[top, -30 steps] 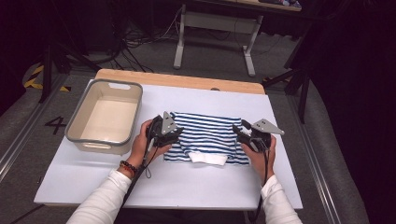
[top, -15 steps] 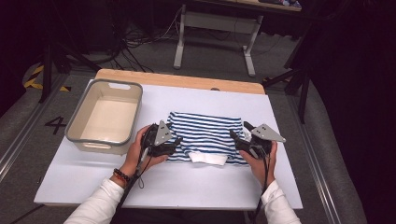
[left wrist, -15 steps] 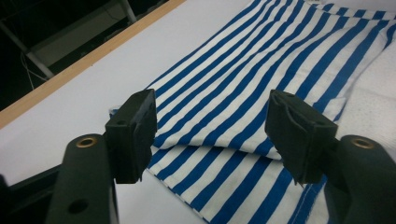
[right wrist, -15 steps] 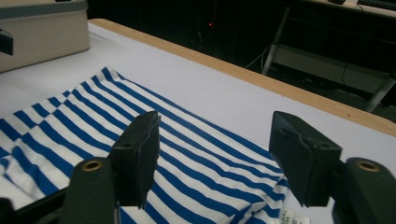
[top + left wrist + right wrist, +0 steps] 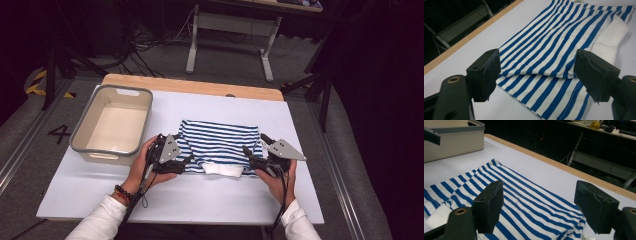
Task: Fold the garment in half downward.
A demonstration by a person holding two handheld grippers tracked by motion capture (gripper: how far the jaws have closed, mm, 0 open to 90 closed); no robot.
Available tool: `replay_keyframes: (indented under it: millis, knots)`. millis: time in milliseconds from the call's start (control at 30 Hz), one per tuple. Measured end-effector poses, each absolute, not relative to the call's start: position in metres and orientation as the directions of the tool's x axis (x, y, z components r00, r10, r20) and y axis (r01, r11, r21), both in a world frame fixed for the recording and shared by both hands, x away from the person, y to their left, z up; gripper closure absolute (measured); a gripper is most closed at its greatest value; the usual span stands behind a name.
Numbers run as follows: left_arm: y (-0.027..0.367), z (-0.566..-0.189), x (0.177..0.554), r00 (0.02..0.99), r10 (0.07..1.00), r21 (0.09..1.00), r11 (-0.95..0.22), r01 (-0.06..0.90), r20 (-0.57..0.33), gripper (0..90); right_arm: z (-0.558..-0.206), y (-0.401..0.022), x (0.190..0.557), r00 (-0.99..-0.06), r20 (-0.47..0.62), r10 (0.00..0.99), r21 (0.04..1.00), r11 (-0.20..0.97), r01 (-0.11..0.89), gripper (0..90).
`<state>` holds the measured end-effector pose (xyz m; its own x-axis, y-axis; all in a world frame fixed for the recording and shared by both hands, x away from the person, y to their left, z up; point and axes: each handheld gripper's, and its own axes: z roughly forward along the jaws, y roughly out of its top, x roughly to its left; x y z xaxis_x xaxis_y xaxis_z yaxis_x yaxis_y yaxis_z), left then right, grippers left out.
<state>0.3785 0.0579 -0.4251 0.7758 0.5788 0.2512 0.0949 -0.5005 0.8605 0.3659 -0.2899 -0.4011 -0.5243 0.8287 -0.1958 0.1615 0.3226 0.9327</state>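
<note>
A folded blue-and-white striped garment lies flat in the middle of the white table, with a white patch at its near edge. My left gripper rests at the garment's left near corner and my right gripper at its right near corner. In the left gripper view the jaws stand open over the striped cloth, not pressing it. The right gripper is likewise open above the striped cloth. Both pairs of jaws have just been opening, with nothing gripped.
A grey-rimmed beige bin stands at the table's left, seen too as the bin in the right gripper view. A wooden strip runs along the far edge. Bare white table lies in front of the garment.
Both hands slid toward the near edge of the garment. Both grippers' jaws stand wider apart than before. The garment lies as it did.
</note>
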Motion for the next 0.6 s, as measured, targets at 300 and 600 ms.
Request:
replay_keyframes:
  millis: [300, 600]
  knots:
    - [0.062, -0.424, 0.368, 0.789, 0.56, 0.863, -0.499, 0.076, 0.253, 18.9, -0.402, -0.287, 0.358, -0.529, -0.196, 0.826, 0.933, 0.322, 0.158, 19.8]
    - [0.071, -0.423, 0.36, 0.801, 0.541, 0.863, -0.501, 0.061, 0.258, 16.4, -0.403, -0.282, 0.349, -0.552, -0.208, 0.808, 0.929, 0.34, 0.148, 18.9]
